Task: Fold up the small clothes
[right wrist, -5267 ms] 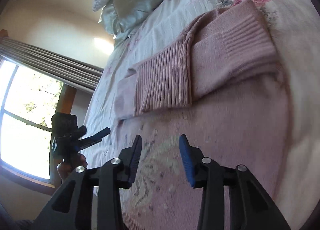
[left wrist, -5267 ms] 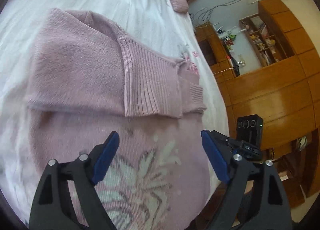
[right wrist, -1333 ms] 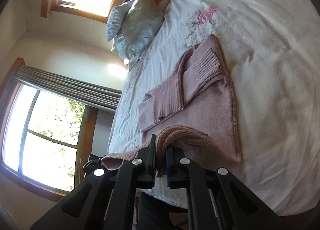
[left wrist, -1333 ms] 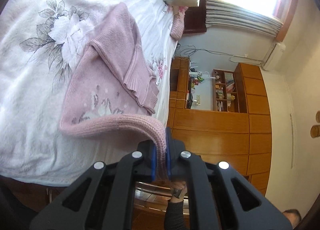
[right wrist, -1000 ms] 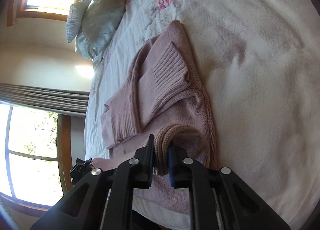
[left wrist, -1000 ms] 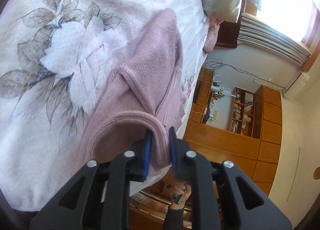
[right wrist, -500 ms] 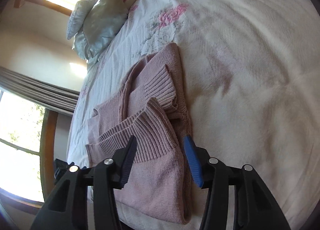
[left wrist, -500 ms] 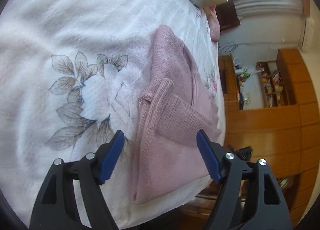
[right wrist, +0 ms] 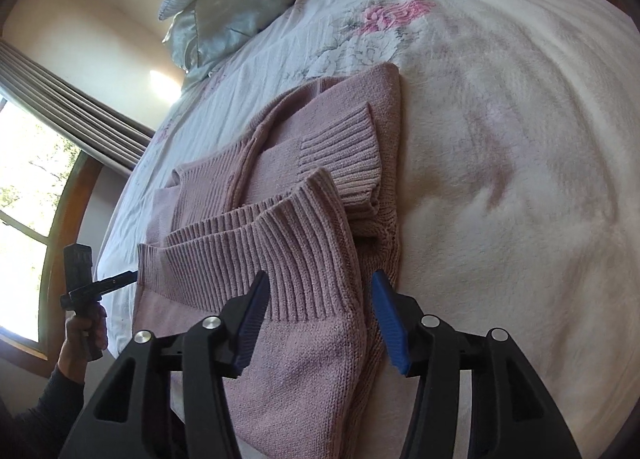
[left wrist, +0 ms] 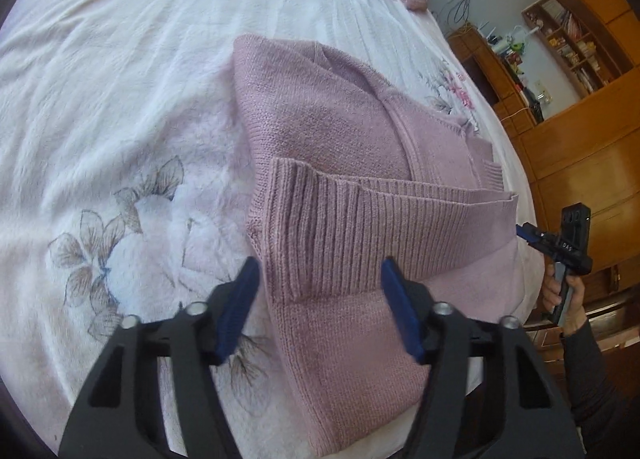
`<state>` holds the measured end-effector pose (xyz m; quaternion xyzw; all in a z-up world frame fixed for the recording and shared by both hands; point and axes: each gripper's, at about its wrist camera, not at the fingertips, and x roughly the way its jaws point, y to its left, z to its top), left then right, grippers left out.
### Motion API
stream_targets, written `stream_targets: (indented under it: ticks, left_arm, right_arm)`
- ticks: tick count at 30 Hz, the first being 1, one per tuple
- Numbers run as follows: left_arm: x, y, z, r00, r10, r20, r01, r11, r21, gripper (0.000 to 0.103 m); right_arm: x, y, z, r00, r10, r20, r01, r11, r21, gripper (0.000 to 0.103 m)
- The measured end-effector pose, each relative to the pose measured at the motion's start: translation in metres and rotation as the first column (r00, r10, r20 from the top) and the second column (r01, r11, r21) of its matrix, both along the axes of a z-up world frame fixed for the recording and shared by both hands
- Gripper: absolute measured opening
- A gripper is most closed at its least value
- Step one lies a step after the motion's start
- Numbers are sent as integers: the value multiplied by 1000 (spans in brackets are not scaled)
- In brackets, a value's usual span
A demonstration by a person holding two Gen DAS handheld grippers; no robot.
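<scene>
The bed (left wrist: 120,59) carries the sweater (left wrist: 340,131) near its front edge, the one the person stands at, with the white floral cover bare on either side. The sweater lies folded: its ribbed hem (left wrist: 360,227) is doubled up over the sleeves, and its long axis runs along that front edge, from one gripper to the other. In the right wrist view the same hem (right wrist: 288,259) sits atop a ribbed cuff (right wrist: 344,147), toward the pillows (right wrist: 232,7) at the bed's head.

Each gripper takes one end. The left gripper (left wrist: 320,307) hovers just above the sweater's left end, near the hem's corner, jaws spread wide and holding nothing, pointed down and in over the bed. The right gripper (right wrist: 320,323) hangs over the opposite end, jaws likewise apart and empty, its blue pads either side of the folded edge. Neither is plainly nearer; both are just over the cloth.

The fold looks nearly done. If a further fold is wanted, it would likely go across the long axis, bringing one end over the other, so either hand could lead.
</scene>
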<state>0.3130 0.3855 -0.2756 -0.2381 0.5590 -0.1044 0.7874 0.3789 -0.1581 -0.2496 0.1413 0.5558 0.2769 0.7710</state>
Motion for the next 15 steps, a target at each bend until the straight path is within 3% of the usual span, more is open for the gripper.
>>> stream_targets:
  ticks: [1,6,7,8,9,10,13,15]
  left_arm:
    - [1,0,-3,1000,0,-6,0,1000,2,43]
    - [-4,-3,-8,1000,-5,5,4,1000,25,42]
    - [-6,-4,-7,1000,-1,12,1,999,36,39]
    - [-6,-6,-5,1000,1,20,-2,999,52,23]
    - [-7,-6,-3,1000,0,29,-2,998,67,11]
    - [-8,-7,-1,999,3,37,-5,998,70,12]
    - [-12,-6,3,998,-4,57,0,998,66,9]
    - [-11,-10,6,997,-16,71,11,998,66,12]
  right_arm:
    - [1,2,0,1000,7,5,-6,1000,-7,61]
    - [3,14,-1,998,65,25,-64,997,-32,59]
    - [4,16,-2,997,79,26,-78,996,-40,53]
    - [4,18,-4,995,94,27,-92,995,-42,38]
    - [4,20,-5,994,107,25,-106,993,-44,31]
    - [3,23,-4,993,118,33,-116,992,-57,22]
    - [0,27,-1,988,140,62,-135,988,-79,19]
    - [-1,30,0,987,148,61,-143,986,-83,22]
